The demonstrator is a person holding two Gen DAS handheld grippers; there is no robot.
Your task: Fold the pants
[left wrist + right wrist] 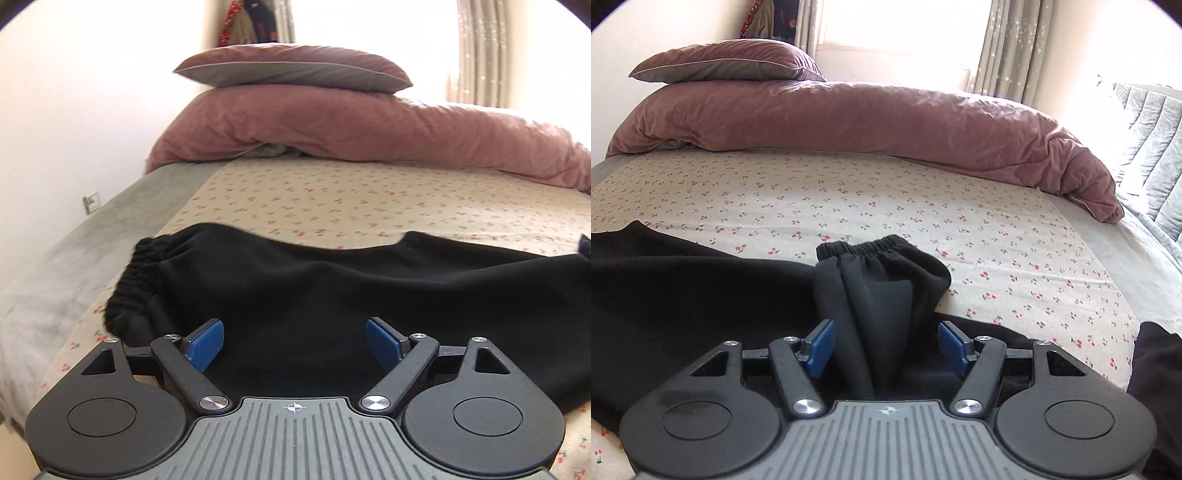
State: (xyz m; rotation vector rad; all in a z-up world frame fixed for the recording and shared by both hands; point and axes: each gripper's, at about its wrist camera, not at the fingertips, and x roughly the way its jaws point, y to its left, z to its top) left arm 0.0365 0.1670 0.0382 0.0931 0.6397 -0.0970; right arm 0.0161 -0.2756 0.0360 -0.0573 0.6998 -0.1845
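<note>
Here, left gripper (294,344): jaws spread wide, nothing between them, poised over the black pants (332,295). Right gripper (885,345): jaws likewise apart, a bunched cuff (882,254) rising between them toward 12 o'clock, ungripped. Pants: long axis 9-to-3 across the cherry-print sheet (849,192), elastic waistband (129,288) pointing to 9 o'clock. Beyond, at 12: mauve duvet (369,125), pillow (291,68).
</note>
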